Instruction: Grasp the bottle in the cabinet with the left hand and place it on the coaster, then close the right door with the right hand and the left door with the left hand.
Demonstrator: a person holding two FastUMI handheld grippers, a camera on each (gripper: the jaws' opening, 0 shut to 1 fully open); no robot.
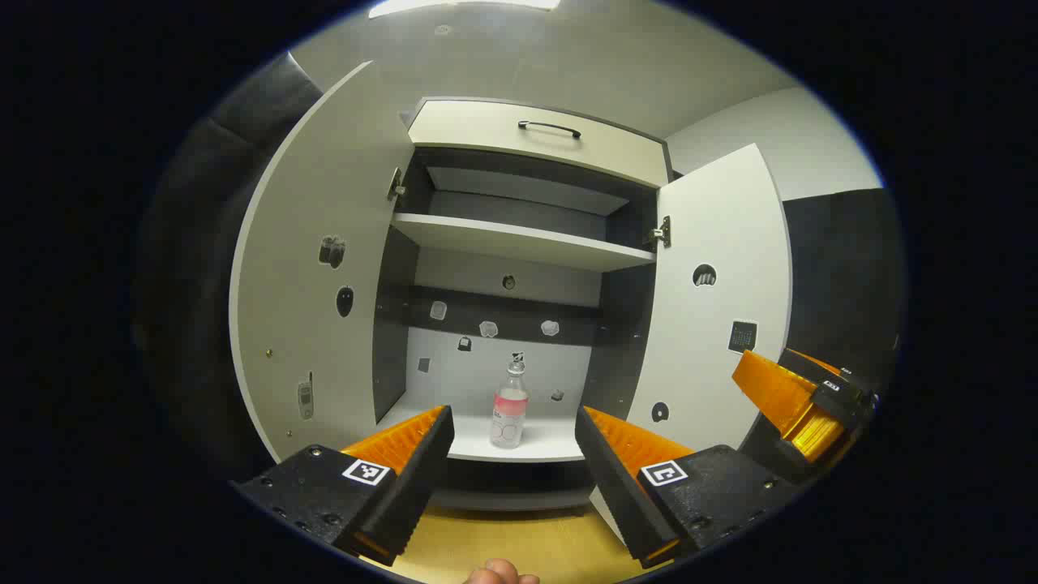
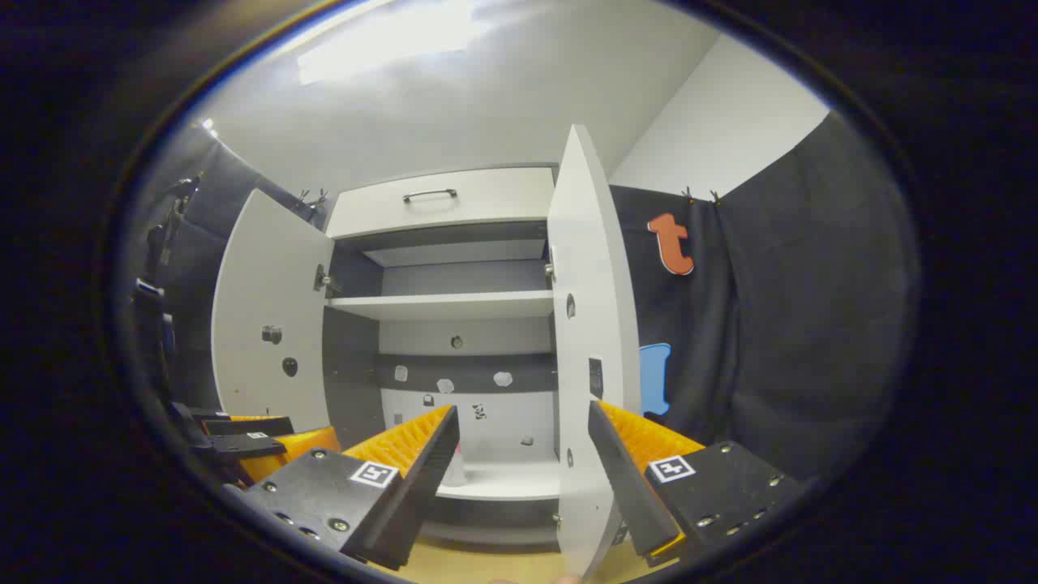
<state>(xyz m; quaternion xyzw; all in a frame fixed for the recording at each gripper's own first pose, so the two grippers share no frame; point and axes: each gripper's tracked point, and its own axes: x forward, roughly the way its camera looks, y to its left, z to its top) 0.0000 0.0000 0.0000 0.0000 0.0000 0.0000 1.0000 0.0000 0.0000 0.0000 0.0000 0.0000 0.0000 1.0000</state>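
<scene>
White panels frame what we face: the cabinet (image 1: 519, 243) stands with both doors swung wide, the left door (image 1: 316, 284) and the right door (image 1: 714, 300) folded back far enough that we have a straight run to the lower shelf (image 1: 535, 442). We judge they are left open for exactly that reason, since the bottle has to come out before either is shut.

We hold our left gripper (image 1: 512, 458) in front of the opening, jaws spread wide and empty, and the bottle (image 1: 509, 410) shows between them farther off, so it looks lined up for a forward reach. The bottle stands upright near the front middle of the lower shelf, well apart from both side walls and not yet touched.

Our right gripper (image 2: 523, 466) hangs back by the right door (image 2: 588, 341), fingers parted and holding nothing, with the door's edge running down between them but no visible press on it. We take this as waiting close to the panel it must push later. In the left gripper view it sits off to the right (image 1: 799, 401), beside that door.

The bottle is clear and small, with a narrow neck, a pale cap and a pink and white label round its body. We cannot make out the coaster.
</scene>
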